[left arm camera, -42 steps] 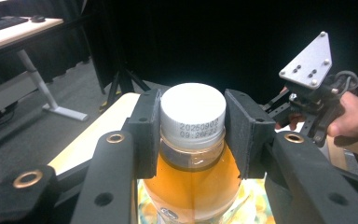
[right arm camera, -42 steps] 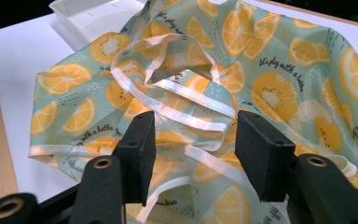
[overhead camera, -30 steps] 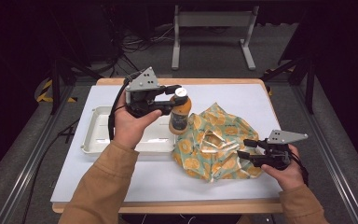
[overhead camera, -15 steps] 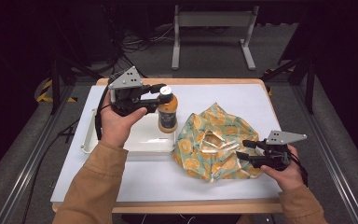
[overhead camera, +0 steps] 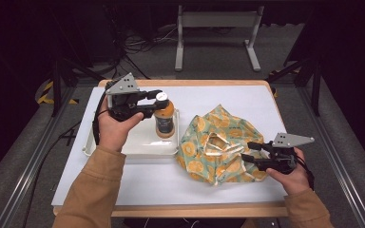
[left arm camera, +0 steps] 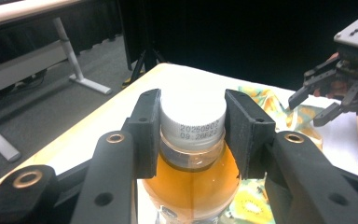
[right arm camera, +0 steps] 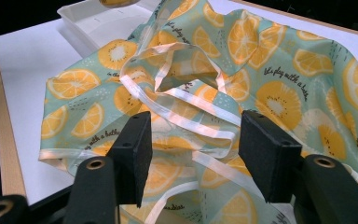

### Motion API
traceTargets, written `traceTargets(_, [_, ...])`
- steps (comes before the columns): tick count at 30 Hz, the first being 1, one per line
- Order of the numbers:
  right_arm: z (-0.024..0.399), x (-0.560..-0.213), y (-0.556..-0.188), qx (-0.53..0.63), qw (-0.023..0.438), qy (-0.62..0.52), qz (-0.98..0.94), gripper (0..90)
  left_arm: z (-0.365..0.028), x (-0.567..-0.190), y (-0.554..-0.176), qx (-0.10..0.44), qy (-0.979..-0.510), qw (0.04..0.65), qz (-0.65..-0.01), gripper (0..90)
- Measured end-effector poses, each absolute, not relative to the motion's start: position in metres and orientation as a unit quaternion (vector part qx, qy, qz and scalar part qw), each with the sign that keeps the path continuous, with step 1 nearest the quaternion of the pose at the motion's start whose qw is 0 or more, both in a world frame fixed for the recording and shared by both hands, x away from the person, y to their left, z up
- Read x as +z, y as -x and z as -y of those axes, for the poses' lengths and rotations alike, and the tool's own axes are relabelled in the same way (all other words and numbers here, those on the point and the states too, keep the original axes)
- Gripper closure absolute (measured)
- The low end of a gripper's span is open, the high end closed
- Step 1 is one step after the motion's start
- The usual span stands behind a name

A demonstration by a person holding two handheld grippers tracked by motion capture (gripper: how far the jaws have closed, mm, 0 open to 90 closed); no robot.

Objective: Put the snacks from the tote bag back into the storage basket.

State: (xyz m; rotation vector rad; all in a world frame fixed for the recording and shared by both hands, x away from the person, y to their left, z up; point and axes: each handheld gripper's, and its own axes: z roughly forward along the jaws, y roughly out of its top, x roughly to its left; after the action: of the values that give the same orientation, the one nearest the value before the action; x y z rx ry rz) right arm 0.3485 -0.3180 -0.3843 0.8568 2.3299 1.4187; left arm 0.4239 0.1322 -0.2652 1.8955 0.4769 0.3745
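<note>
The left gripper point(overhead camera: 156, 103) clamps the white cap of the bottle point(overhead camera: 164, 118) of orange drink, holding it upright over the right end of the white tray point(overhead camera: 138, 145), probably to set it down there. The cap carries a printed date code, partly blurred. The right gripper point(overhead camera: 253, 152) hovers with jaws apart over the fruit-print bag point(overhead camera: 218, 142) at the desk's point(overhead camera: 247, 102) near right; its cloth reads "let's play with a button".

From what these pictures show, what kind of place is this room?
Probably a lab or studio set up for recording, not a home. A white table stands on grey carpet among dark curtains, with metal rails along its side, loose cables on the floor behind, and a bare bench frame beyond.
</note>
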Motion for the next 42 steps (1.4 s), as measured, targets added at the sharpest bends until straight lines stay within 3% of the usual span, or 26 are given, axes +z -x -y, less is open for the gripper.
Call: traceTargets(42, [0.318,-0.385,-0.349,0.491,0.137,-0.299,-0.807,44.4,-0.135,-0.326,-0.427,0.124,-0.829,0.504,-0.207,58.4])
